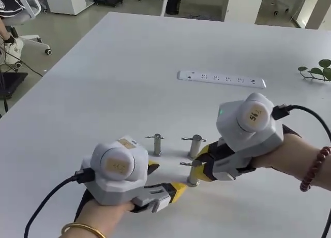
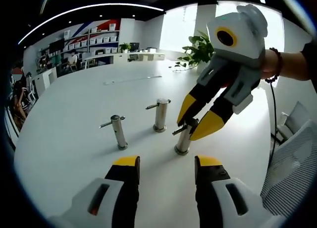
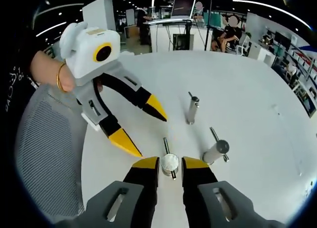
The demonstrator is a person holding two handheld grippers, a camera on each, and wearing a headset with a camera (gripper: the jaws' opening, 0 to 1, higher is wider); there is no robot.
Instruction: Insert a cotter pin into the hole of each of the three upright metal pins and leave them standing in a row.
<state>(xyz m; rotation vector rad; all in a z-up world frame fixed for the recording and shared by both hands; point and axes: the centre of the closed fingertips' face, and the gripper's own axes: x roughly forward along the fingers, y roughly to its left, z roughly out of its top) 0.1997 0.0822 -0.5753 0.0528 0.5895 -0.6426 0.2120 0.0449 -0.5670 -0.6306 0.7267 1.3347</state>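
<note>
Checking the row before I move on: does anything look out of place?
The near pin, gripped by the right gripper, stands off the line of the other two pins: a triangle, not a row. All stand upright.

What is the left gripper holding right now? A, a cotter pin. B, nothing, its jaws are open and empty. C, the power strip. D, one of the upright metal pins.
B: the left gripper has its jaws spread apart with nothing between them.
</note>
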